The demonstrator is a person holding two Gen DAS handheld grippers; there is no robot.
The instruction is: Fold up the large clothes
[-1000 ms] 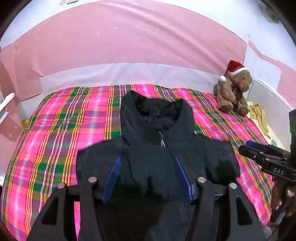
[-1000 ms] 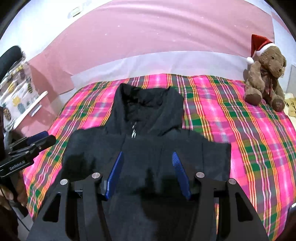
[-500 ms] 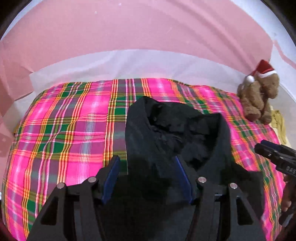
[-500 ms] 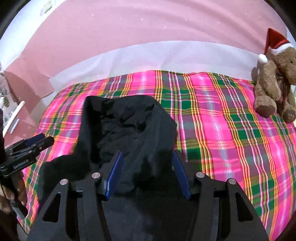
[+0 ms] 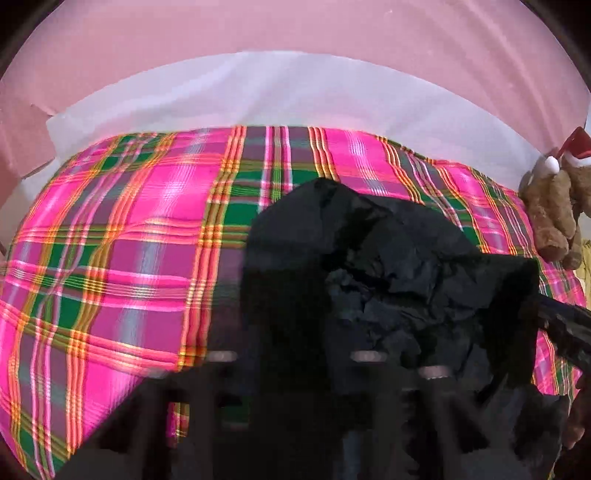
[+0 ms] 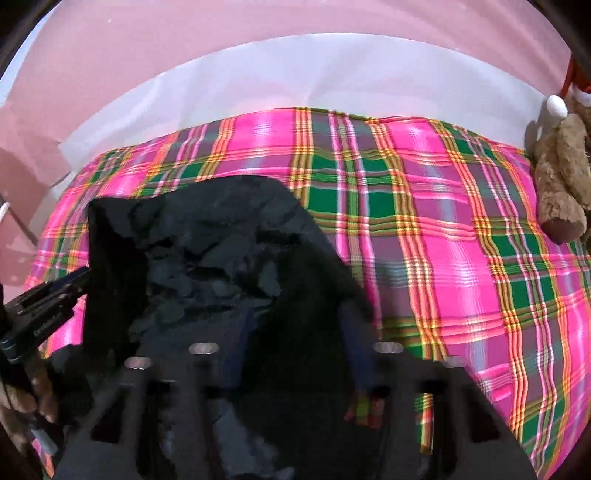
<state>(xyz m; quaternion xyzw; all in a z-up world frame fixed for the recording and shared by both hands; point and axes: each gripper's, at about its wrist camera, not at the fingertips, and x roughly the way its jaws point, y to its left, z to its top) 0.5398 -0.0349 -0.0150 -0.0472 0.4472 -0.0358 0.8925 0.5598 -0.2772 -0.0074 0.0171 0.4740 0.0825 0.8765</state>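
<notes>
closing since earlier: both grippers (image 6: 295, 332) on jacket (image 5: 388, 266).

Home bedroom: plaid-covered bed (image 5: 110, 258), teddy bear (image 6: 561, 173), pink wall (image 5: 258, 26).

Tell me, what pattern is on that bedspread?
Pink, green and orange plaid bedspread, clearest in the right wrist view.

Matt black cloth jacket (image 5: 388, 280), crumpled, on a smooth woven plaid bedspread (image 5: 129, 236) — beside the jacket, a fuzzy plush teddy bear (image 6: 561, 184).
</notes>
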